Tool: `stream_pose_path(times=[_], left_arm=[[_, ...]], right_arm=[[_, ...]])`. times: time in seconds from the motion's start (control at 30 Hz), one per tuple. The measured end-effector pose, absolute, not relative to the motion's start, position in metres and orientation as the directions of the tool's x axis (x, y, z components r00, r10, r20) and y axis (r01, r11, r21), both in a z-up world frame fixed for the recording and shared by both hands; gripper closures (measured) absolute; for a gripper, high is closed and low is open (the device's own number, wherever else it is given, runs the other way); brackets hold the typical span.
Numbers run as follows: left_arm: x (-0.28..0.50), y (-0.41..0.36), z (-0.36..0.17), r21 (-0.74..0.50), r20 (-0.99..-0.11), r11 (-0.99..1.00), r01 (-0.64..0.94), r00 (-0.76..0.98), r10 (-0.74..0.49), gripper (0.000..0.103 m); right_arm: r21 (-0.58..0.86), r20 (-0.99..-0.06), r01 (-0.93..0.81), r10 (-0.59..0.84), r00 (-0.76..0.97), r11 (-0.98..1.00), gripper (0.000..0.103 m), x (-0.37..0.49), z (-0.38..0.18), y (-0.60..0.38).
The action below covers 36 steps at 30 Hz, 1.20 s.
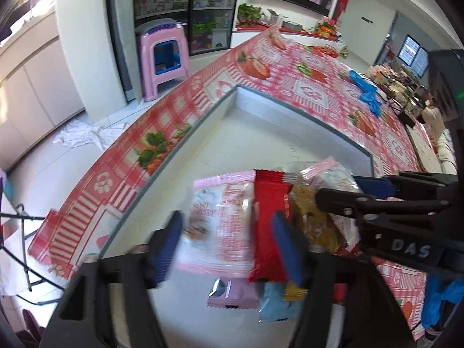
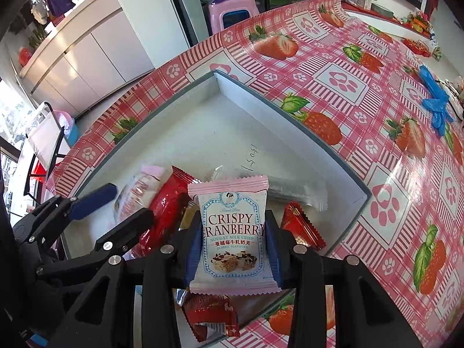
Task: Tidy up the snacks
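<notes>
Our right hand-held gripper (image 2: 233, 249) was clamped on the pink cranberry pack (image 2: 233, 232) over the white box (image 2: 290, 107). Our left hand-held gripper (image 1: 226, 246) was apart. Next we probably needed to drop the pack in.

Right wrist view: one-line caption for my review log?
Right gripper holds a Crispy Cranberry packet upright over the snack-filled white box.

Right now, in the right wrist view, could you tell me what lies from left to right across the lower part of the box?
Left gripper → long red packet → Crispy Cranberry packet, clamped in the right gripper → small red packet → box wall.
</notes>
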<state>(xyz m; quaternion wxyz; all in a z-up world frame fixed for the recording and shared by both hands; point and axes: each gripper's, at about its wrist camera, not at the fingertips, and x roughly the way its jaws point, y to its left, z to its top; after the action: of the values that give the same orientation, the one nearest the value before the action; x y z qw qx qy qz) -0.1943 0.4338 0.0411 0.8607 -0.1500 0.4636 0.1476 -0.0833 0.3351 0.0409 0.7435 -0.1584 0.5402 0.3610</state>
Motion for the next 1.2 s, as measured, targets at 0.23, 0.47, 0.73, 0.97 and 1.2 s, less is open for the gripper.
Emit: stream_pose_path(times=[0.23,0.47,0.73,0.97,1.2], left_arm=[[-0.201,0.424,0.045,-0.057,-0.848,0.913,-0.404,0.503,0.170,0.013],[-0.211,0.403,0.058,0.046,-0.831,0.925,-0.377,0.499,0.245,0.011],[-0.218,0.392,0.061,0.045,-0.858,0.927,-0.371,0.461,0.226,0.011],[-0.220,0.385,0.058,0.067,-0.868,0.927,-0.368,0.436,0.236,0.011],[-0.224,0.383,0.056,0.060,-0.876,0.928,-0.368,0.426,0.226,0.011]], right_arm=[[0.124,-0.911,-0.731,0.369,0.184,0.671,0.023,-0.100,0.058,0.330],[0.084,-0.903,-0.740,0.365,0.227,0.668,0.000,-0.115,0.075,0.321],[0.087,-0.907,-0.737,0.359,0.220,0.671,0.000,-0.120,0.078,0.311],[0.063,-0.916,-0.749,0.336,0.219,0.659,0.000,-0.128,0.074,0.309],[0.050,-0.922,-0.751,0.319,0.218,0.658,0.000,-0.132,0.069,0.304]])
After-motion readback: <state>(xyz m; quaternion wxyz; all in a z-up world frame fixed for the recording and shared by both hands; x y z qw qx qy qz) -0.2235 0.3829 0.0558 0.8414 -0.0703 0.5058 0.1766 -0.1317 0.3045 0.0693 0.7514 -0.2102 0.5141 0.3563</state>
